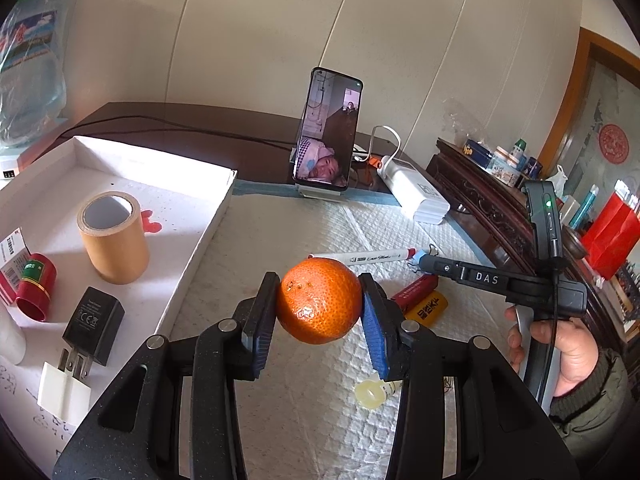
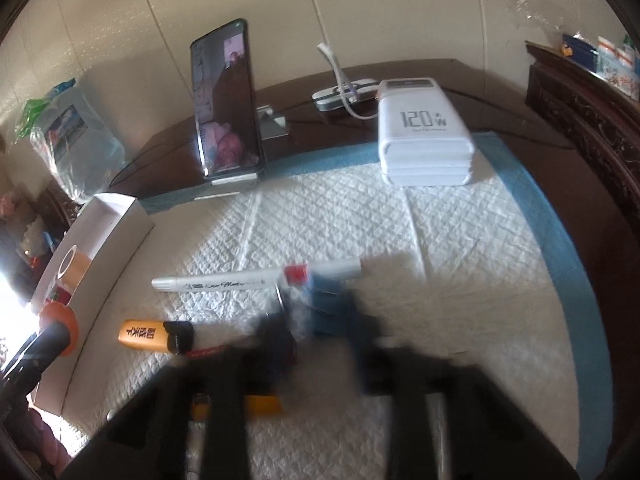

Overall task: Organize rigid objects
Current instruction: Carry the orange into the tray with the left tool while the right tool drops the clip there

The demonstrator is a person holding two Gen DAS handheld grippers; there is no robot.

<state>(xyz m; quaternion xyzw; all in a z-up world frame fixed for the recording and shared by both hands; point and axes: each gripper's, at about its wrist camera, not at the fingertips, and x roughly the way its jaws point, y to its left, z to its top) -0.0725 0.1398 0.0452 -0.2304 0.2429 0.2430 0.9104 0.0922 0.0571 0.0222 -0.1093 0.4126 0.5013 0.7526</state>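
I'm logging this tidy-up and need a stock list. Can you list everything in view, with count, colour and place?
orange: 1, orange, held between the left jaws
box: 1, white, left of the pad
tape roll: 1, tan, in the box
charger plug: 1, black, in the box
red tube: 1, red, in the box
marker: 1, white, on the pad
lighter: 1, orange and black, on the pad
phone: 1, black, upright on a stand
power bank: 1, white, at the pad's far edge
pad: 1, white with blue border, on the table
left gripper: 1, black
right gripper: 1, black, shut, by the marker
hand: 1, on the right gripper's handle
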